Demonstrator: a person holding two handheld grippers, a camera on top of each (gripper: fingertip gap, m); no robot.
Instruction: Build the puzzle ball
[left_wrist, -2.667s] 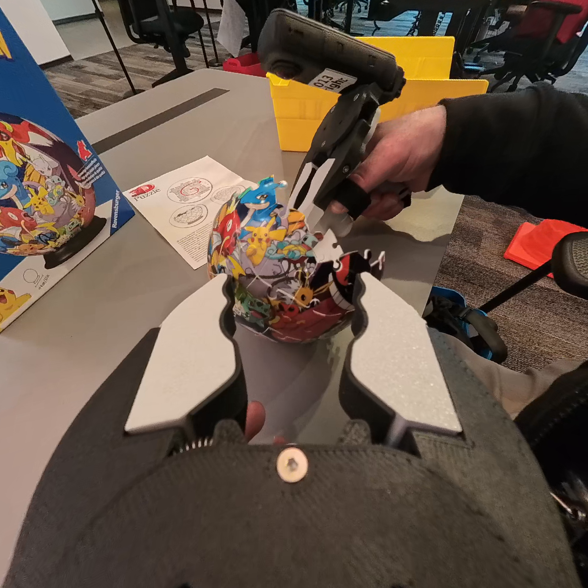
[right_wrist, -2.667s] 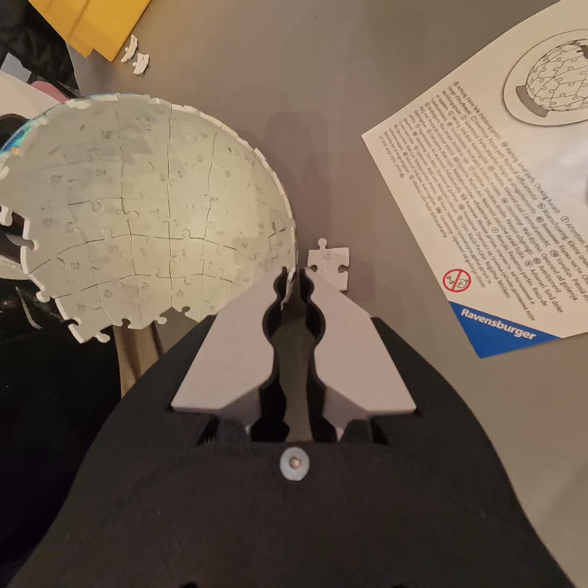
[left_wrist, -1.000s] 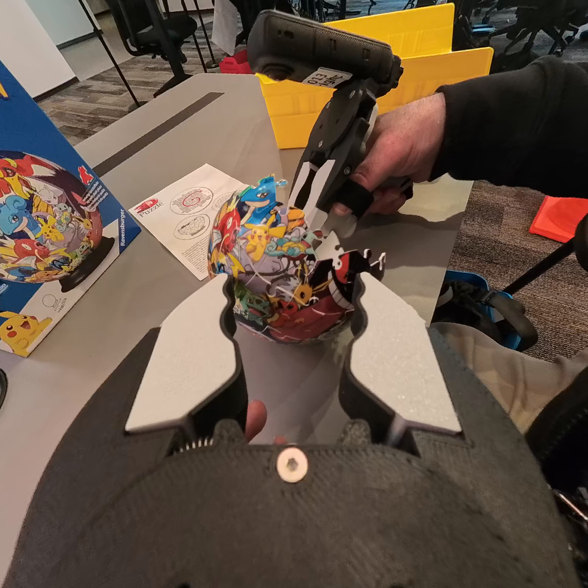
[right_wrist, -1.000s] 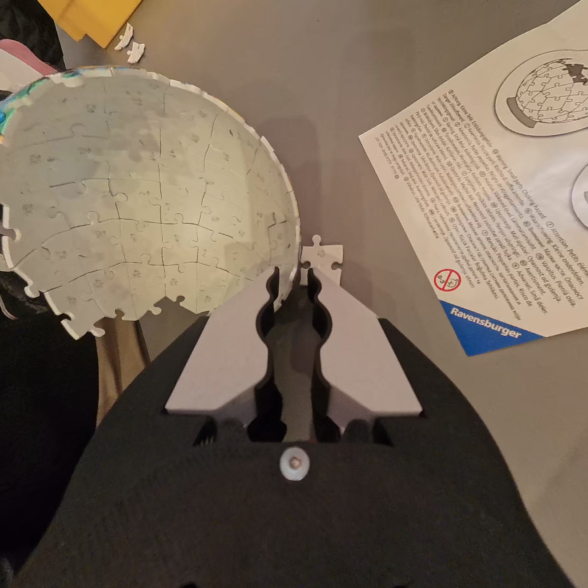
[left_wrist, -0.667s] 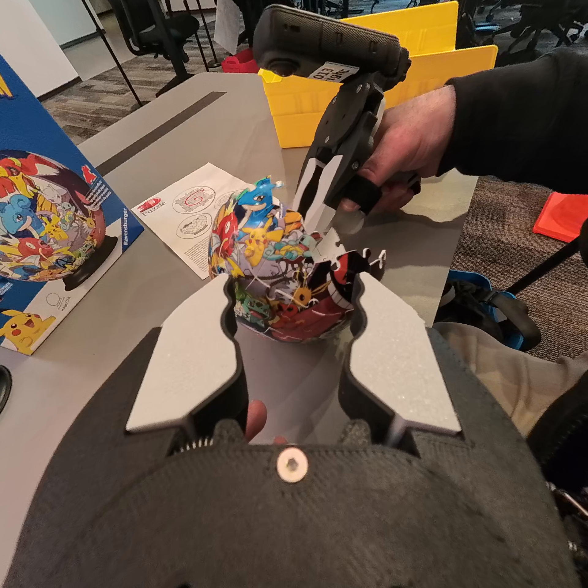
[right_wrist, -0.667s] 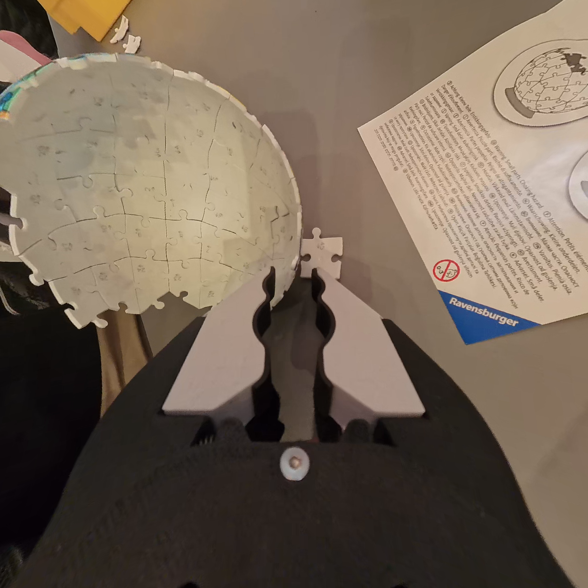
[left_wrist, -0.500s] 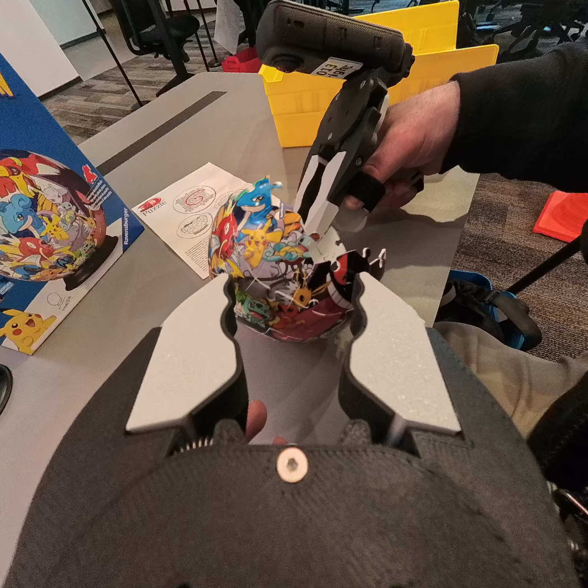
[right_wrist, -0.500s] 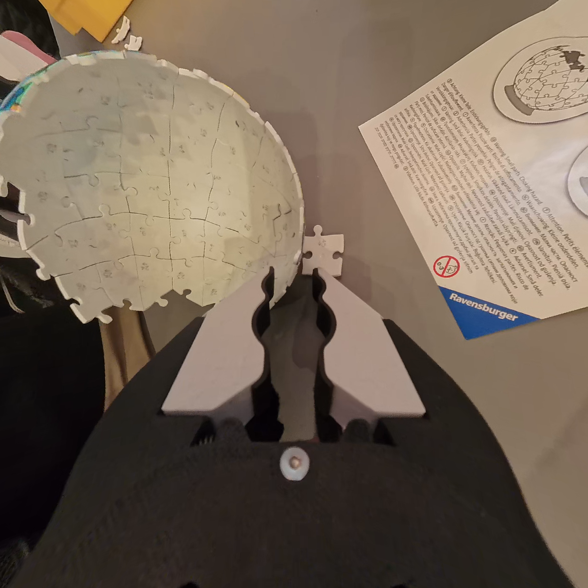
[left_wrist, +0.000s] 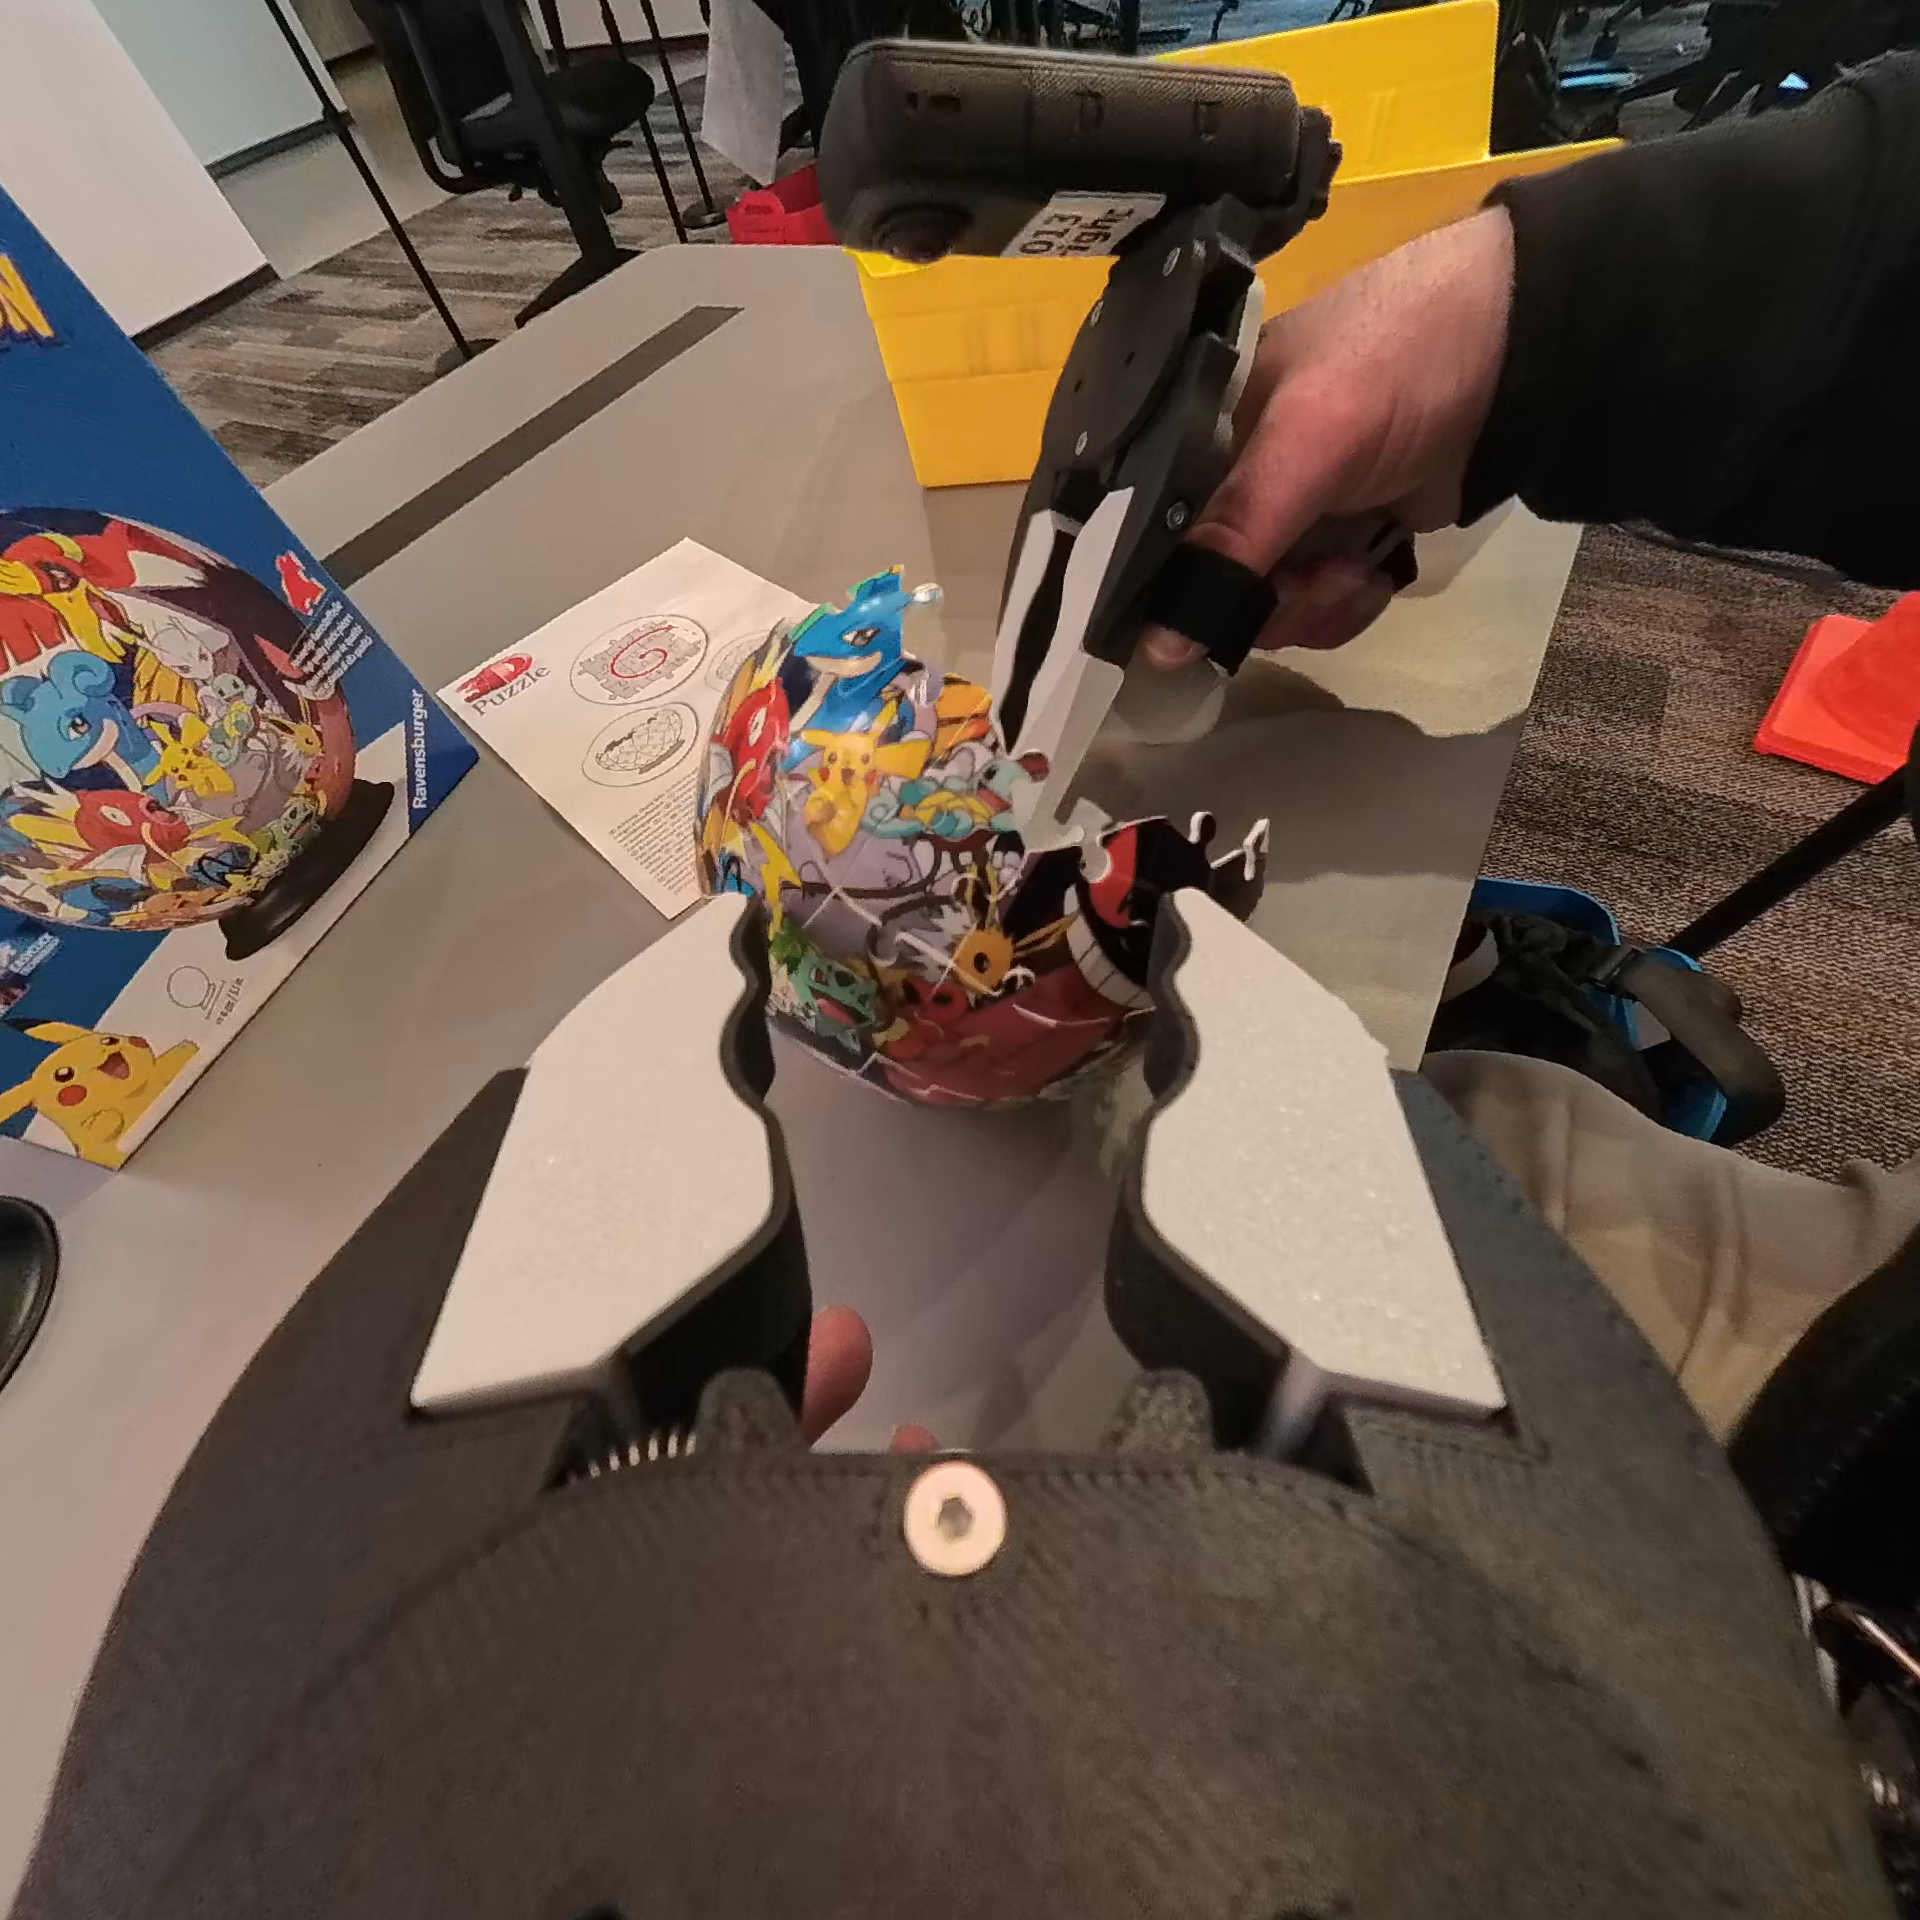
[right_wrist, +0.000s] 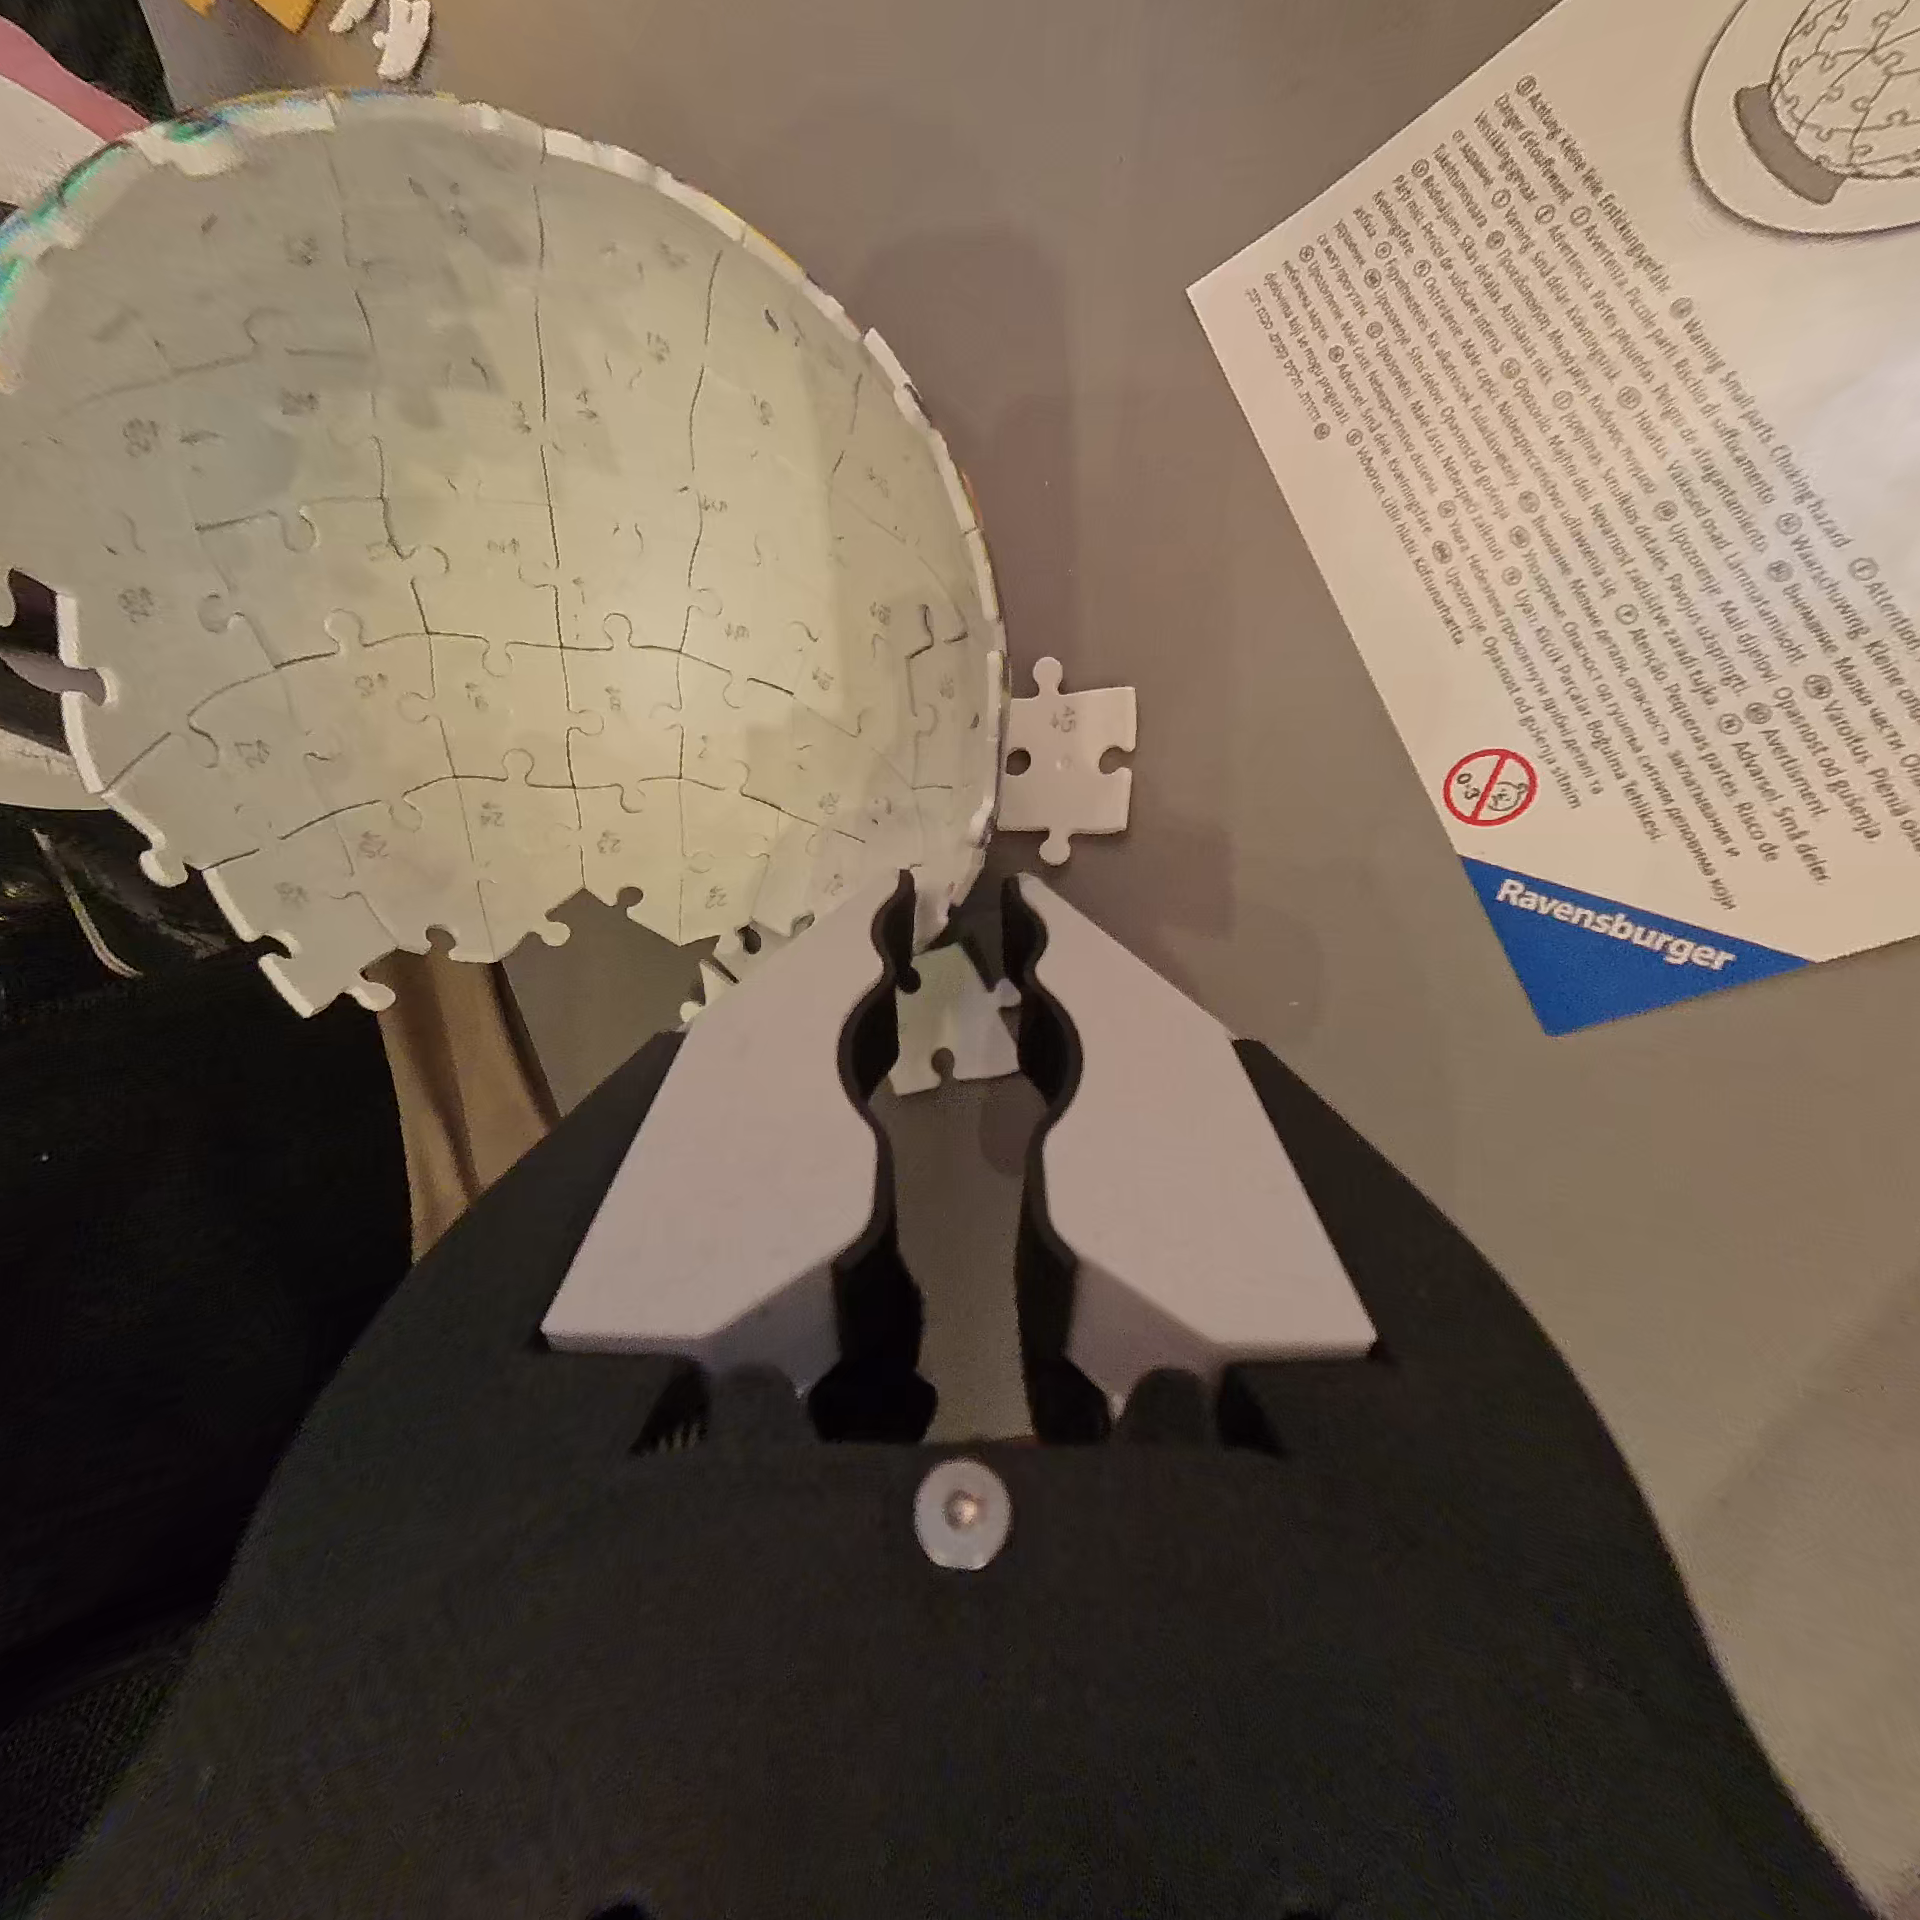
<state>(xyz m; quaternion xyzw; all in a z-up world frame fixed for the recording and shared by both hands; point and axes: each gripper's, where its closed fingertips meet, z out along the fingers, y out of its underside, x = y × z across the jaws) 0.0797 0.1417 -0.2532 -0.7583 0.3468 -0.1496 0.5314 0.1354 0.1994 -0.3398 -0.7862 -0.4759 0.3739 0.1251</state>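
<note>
The half-built puzzle ball (left_wrist: 914, 914) is a colourful open bowl; its pale inside (right_wrist: 499, 540) fills the left of the right wrist view. My left gripper (left_wrist: 961, 925) is shut on the ball, one fingertip on each side, holding it at the table's near edge. My right gripper (left_wrist: 1049, 821) points down at the ball's jagged rim. In its own view the right gripper (right_wrist: 956, 894) is slightly open, and a white puzzle piece (right_wrist: 956, 1029) shows in the gap behind its fingers; I cannot tell if they touch it. Another loose white piece (right_wrist: 1070, 769) lies on the table beside the rim.
A blue puzzle box (left_wrist: 156, 727) stands at the left. An instruction sheet (left_wrist: 623, 707) lies behind the ball and shows at the right of the right wrist view (right_wrist: 1662, 520). A yellow bin (left_wrist: 1039, 343) stands at the back. The table edge (left_wrist: 1455, 935) and a person's leg are at the right. One gripper's finger ends stand about 12 centimeters off the other's.
My right gripper went from shut to slightly open at the ball's rim, and a white piece now shows between its fingers. My left gripper has kept its hold on the ball.
</note>
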